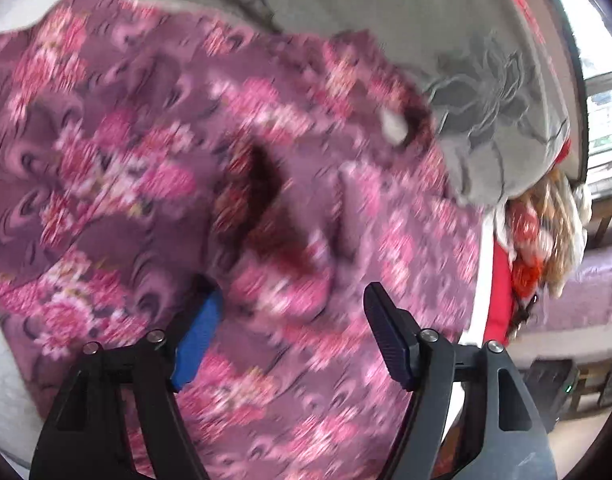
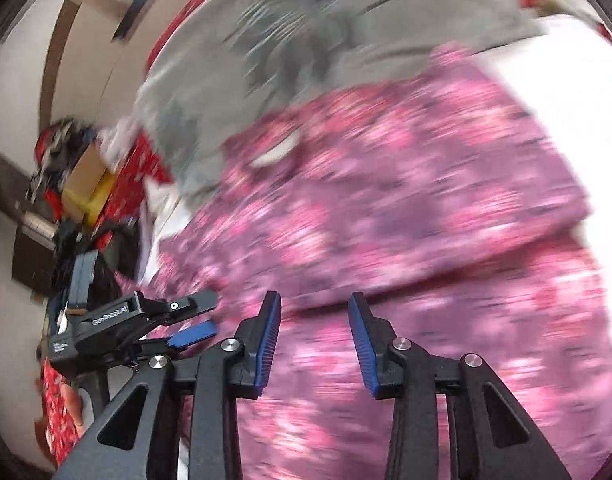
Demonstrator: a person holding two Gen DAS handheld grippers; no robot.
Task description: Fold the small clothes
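Observation:
A purple garment with a pink flower print [image 1: 185, 184] lies spread on a white surface and fills most of the left wrist view; it also fills the right wrist view [image 2: 426, 220]. A white neck label [image 1: 394, 126] shows near its far edge. My left gripper [image 1: 291, 300] is open just above the cloth, blue pads apart, nothing between them. My right gripper [image 2: 314, 308] is open above the cloth, also empty. The left gripper [image 2: 193, 320] shows at the left of the right wrist view, at the garment's edge. Both views are blurred by motion.
A grey cloth with a dark flower pattern [image 1: 466, 80] lies beyond the garment, also in the right wrist view [image 2: 306, 40]. The white surface [image 2: 566, 80] shows at the right. Red cloth and clutter [image 1: 526, 240] sit at the bed edge; boxes and clutter [image 2: 81, 176] stand at the left.

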